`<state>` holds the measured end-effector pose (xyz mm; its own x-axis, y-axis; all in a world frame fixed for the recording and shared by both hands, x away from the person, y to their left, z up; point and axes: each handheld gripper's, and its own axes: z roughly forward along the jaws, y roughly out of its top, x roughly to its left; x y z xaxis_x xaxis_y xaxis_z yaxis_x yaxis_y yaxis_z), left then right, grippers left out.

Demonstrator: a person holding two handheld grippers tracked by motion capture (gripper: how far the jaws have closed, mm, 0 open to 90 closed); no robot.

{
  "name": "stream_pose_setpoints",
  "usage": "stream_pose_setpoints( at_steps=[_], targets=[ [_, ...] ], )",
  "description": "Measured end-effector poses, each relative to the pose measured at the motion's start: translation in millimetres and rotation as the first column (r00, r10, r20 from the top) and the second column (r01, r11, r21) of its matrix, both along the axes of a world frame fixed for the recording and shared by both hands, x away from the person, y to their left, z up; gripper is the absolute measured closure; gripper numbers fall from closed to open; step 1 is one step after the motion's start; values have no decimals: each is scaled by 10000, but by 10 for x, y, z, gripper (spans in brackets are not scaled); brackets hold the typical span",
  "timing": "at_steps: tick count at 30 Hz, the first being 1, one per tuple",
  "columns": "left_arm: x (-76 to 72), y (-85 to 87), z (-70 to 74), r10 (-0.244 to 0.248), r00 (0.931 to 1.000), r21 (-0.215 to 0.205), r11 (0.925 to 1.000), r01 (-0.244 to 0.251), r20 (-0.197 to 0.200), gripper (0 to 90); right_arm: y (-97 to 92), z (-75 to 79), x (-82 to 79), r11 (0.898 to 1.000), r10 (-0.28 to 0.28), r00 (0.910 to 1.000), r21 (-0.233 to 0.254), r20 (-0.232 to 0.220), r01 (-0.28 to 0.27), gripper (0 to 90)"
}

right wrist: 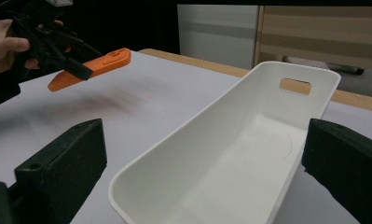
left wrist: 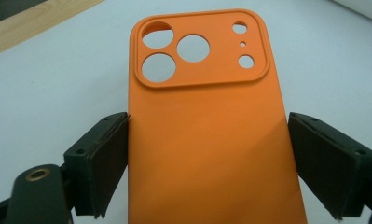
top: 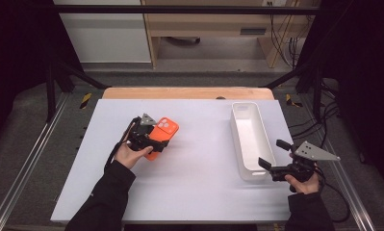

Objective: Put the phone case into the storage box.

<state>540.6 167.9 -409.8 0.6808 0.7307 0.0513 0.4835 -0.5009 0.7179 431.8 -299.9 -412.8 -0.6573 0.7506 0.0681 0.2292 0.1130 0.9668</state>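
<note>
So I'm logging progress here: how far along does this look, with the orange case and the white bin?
Done: the left gripper is shut on the orange phone case and holds it off the table. In hand: the right gripper, jaws open, is astride the white bin's near end. Left: the bin holds nothing yet; presumably the case goes in.

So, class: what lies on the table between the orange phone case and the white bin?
Nothing: in the high view, bare table separates the orange phone case from the white bin.

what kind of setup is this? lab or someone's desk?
Most likely a lab data-collection rig. A white table sits inside a black metal frame, loose cables hang by a wooden bench behind, and the person holds handheld grippers, the left gripper lifting an orange phone case.
</note>
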Motion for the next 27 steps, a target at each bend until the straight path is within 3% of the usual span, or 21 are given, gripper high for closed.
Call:
stream_pose_setpoints(
  at_steps=[11, 27],
  targets=[
    [-116, -105, 89, -488, 9985, 47, 9988, 487, 255, 145, 6, -1, 1, 10000, 30, 10000, -50, -1, -30, 4],
    [-320, -228, 203, -1262, 9901, 90, 9920, 1259, 610, 145, 26, -3, 0, 9999, 94, 9999, -92, -36, -94, 4]
  ],
)
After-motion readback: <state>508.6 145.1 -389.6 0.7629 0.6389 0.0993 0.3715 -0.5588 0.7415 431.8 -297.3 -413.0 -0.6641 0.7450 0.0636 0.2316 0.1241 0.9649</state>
